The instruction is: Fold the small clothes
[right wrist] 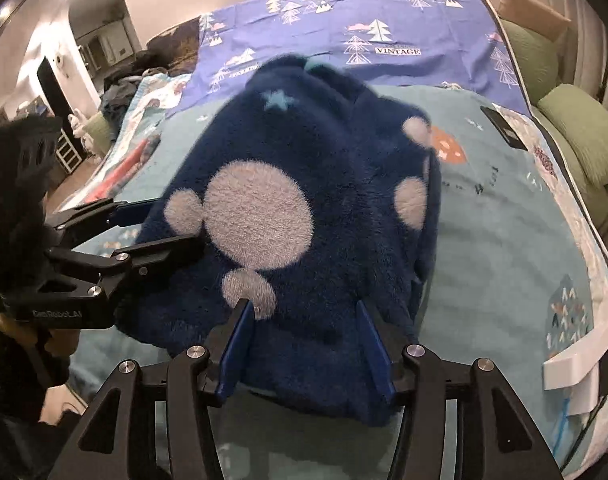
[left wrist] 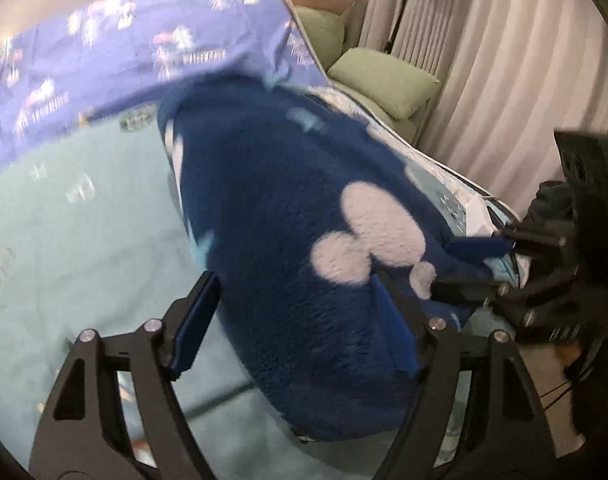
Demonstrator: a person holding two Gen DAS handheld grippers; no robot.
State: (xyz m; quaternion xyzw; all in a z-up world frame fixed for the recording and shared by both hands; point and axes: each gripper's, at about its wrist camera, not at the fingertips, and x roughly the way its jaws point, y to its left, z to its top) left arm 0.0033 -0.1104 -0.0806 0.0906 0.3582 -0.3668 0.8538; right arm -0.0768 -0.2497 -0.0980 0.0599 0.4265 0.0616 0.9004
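We see a dark blue fleece garment (right wrist: 304, 216) with pale round blotches and a small light-blue star lying bunched on the light teal bedsheet (right wrist: 504, 248), near the middle of the bed, its far end reaching toward a purple cover (right wrist: 344, 20) printed with trees and the word VINTAGE. Our right gripper (right wrist: 304, 344) stands over the near edge of the fleece with its blue pads (right wrist: 234, 348) spread apart; fabric lies between them, yet neither pad presses on it, so we read it as open and holding nothing. Our left gripper (left wrist: 296, 320) is likewise open, its pads (left wrist: 196, 324) wide: one is off the fleece, over the sheet, the other lies against the pile without pinching. In the right wrist view it comes in from the left side of the garment. Green cushions (left wrist: 384, 80) and pale curtains (left wrist: 504, 80) line the far side of the bed, and a white bracket (right wrist: 576, 364) sits on the sheet near the edge
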